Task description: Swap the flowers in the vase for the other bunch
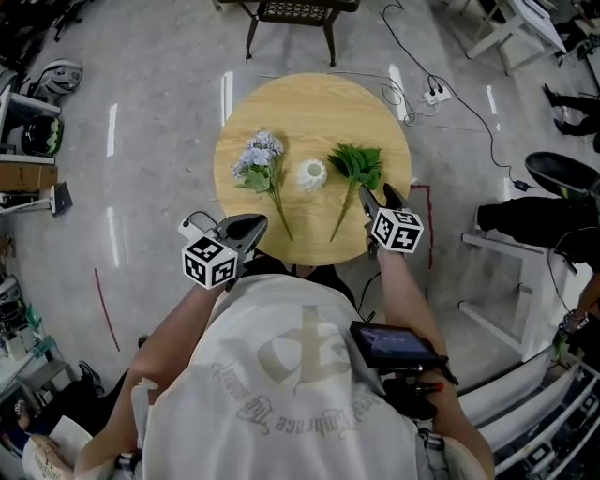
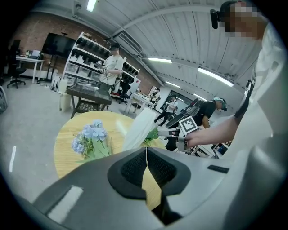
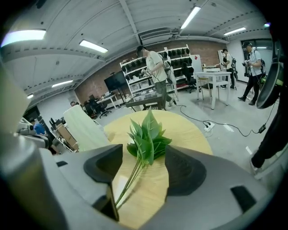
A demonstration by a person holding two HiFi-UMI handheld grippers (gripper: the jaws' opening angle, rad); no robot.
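Observation:
A round wooden table (image 1: 309, 103) carries a small white vase (image 1: 311, 174) at its middle, with no flowers in it. A bunch of blue flowers (image 1: 259, 159) lies flat to the vase's left, and a green leafy bunch (image 1: 357, 165) lies to its right. My right gripper (image 1: 379, 196) is open just above the near end of the green stems. In the right gripper view the green bunch (image 3: 148, 137) lies between the wide jaws of the right gripper (image 3: 144, 164), untouched. My left gripper (image 1: 251, 225) is shut and empty at the table's near left edge. In the left gripper view its jaws meet at the left gripper (image 2: 146, 155), below the blue flowers (image 2: 90, 134).
A dark metal chair (image 1: 292, 11) stands beyond the table. A power strip with cables (image 1: 433, 94) lies on the floor at the far right. A black seat (image 1: 562, 172) and white frames (image 1: 497, 281) stand to the right. People and shelves (image 3: 155, 67) are in the background.

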